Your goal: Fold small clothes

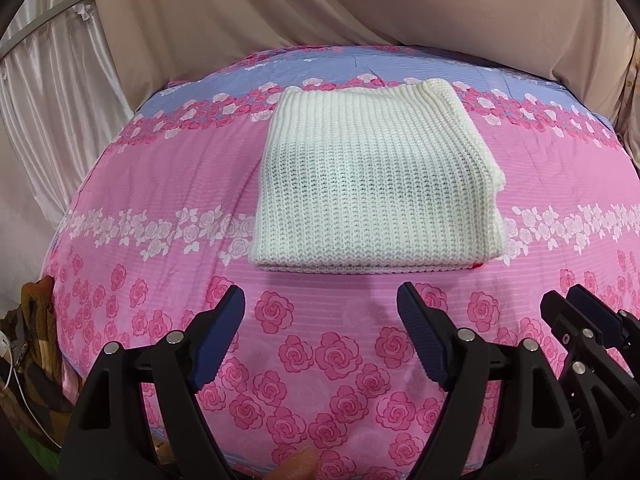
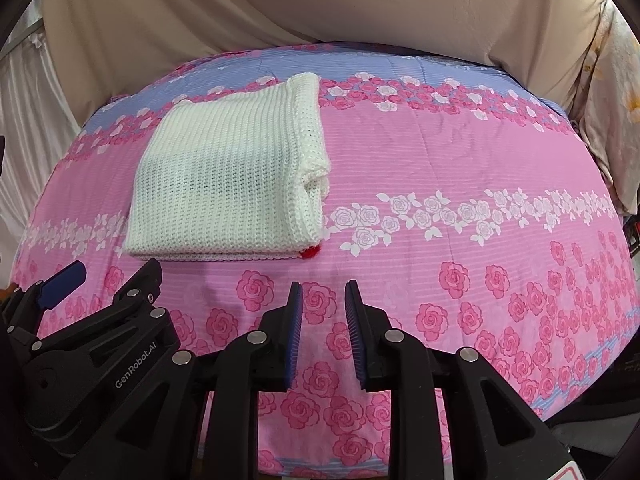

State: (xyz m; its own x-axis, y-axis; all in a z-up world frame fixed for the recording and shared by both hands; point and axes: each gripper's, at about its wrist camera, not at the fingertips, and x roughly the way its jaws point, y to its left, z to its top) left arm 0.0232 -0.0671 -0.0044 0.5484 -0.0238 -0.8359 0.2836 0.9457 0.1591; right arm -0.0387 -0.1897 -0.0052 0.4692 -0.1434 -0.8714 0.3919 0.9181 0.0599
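A cream knitted garment (image 1: 376, 184) lies folded into a neat rectangle on the pink rose-print bedspread (image 1: 320, 340); it sits at centre-left in the right wrist view (image 2: 228, 184). A scrap of red shows at its near right corner (image 2: 310, 252). My left gripper (image 1: 320, 296) hovers just short of the garment's near edge, jaws wide apart and nothing between them. My right gripper (image 2: 322, 292) is to the right of it, above bare bedspread, jaws a small gap apart and holding nothing. Each gripper appears at the edge of the other's view.
Beige draped fabric (image 1: 320, 8) hangs behind the bed. White satin curtain (image 1: 52, 92) hangs on the left. Brown clutter and a white cable (image 1: 24, 360) lie beside the bed at lower left. A fingertip (image 1: 298, 466) shows at the bottom edge.
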